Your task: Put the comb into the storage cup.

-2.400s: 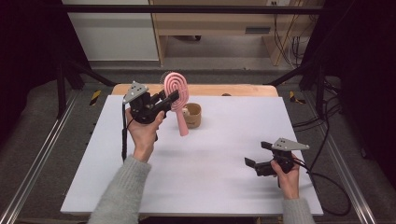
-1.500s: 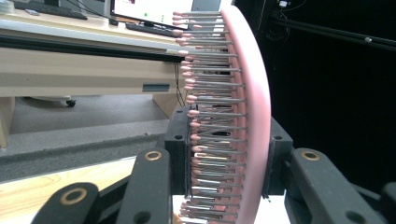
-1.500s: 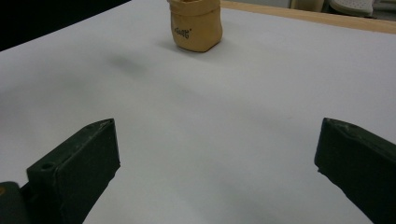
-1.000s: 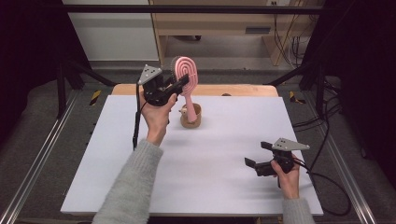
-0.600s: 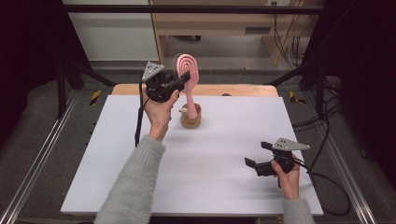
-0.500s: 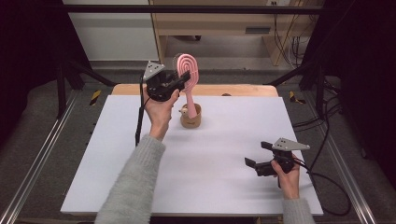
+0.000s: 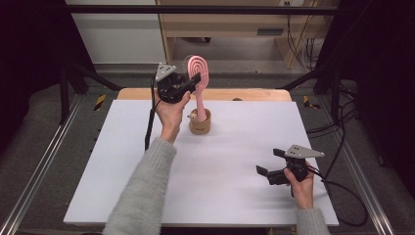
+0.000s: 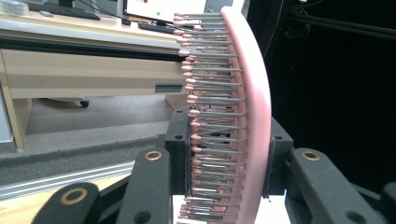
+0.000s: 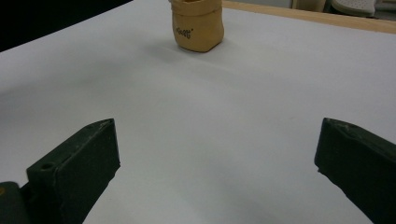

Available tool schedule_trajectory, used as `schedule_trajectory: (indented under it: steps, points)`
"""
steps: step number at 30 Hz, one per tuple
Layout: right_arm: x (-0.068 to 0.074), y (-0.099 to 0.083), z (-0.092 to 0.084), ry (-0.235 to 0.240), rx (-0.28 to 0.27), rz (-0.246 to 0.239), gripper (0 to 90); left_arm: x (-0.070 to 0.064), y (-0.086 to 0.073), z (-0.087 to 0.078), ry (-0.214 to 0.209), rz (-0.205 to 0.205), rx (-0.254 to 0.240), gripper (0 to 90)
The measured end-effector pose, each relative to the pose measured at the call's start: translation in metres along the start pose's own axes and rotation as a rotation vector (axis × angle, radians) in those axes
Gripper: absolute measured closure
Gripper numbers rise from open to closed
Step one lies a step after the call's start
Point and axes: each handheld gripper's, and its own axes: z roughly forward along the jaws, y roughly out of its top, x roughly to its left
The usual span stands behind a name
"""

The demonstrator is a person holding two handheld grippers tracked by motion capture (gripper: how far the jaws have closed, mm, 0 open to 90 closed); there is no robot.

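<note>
pink hairbrush (image 7: 197,73) pinched in left hand-held gripper (image 7: 192,83), handle down in tan pot (image 7: 200,123).

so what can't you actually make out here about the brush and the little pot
- Hairbrush handle's lower end: high view, hidden inside the tan pot, so whether it touches the bottom is unclear.
- Brush head's top and bottom: left gripper view, cut off by the picture's edges.
- Pot's opening: right gripper view, cut off by the top edge.
- Print on the pot: too small to read.
</note>
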Motion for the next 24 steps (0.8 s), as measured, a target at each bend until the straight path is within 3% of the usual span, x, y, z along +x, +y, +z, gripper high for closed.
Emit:
schedule_trajectory:
  steps: [24]
  points:
    - [0.000,0.000,0.000,0.004,-0.003,0.001,0.4,0.008,0.002,0.024,0.021,0.002,-0.004,62.9]
